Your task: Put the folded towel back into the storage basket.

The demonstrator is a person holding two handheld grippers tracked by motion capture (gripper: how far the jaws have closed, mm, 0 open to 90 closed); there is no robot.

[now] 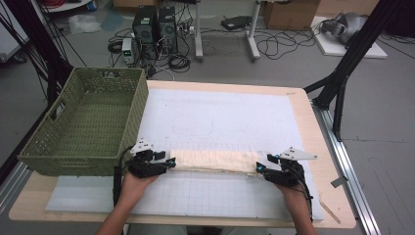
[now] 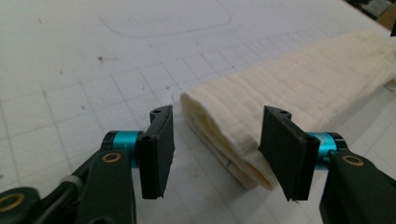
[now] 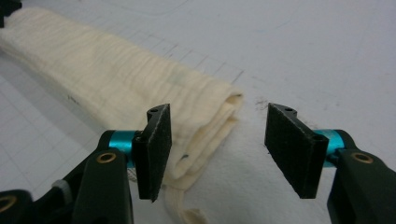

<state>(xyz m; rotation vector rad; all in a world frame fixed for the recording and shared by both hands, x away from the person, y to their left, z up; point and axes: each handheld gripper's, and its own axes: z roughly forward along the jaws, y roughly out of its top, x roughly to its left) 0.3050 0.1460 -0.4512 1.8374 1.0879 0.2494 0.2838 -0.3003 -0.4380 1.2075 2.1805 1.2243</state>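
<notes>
I stood at the table [image 1: 313, 128] with a gripper in each hand, one at either end of the folded cream cloth [image 1: 215, 160] that lay as a long narrow strip across the white gridded mat [image 1: 215, 117], near my edge of the table.

My left gripper [image 1: 169, 162] was at the cloth's left end. In the left gripper view [image 2: 215, 151] its two black jaws stood apart: the folded end of the cloth [image 2: 243, 121] sat between them, lying close against the right-hand pad, while the left-hand pad was clear of it with bare mat in between. I was not squeezing anything there.

My right gripper [image 1: 260, 169] was at the cloth's right end. In the right gripper view [image 3: 217, 149] the jaws were likewise parted. The layered end of the cloth [image 3: 154, 93] reached just past the left-hand pad into the gap, and a loose corner hung down toward the bottom of that view; the right-hand pad stood well off the fabric over open mat. That grip was released too.

The one container on the table was the green woven basket [image 1: 46, 147], set at the far left beside the mat, its near corner just beside my left gripper. From the high view I could see its woven floor and the cut-out handles in its walls, with nothing lying in it. The cloth was wholly outside the basket, flat on the mat to its right.
</notes>
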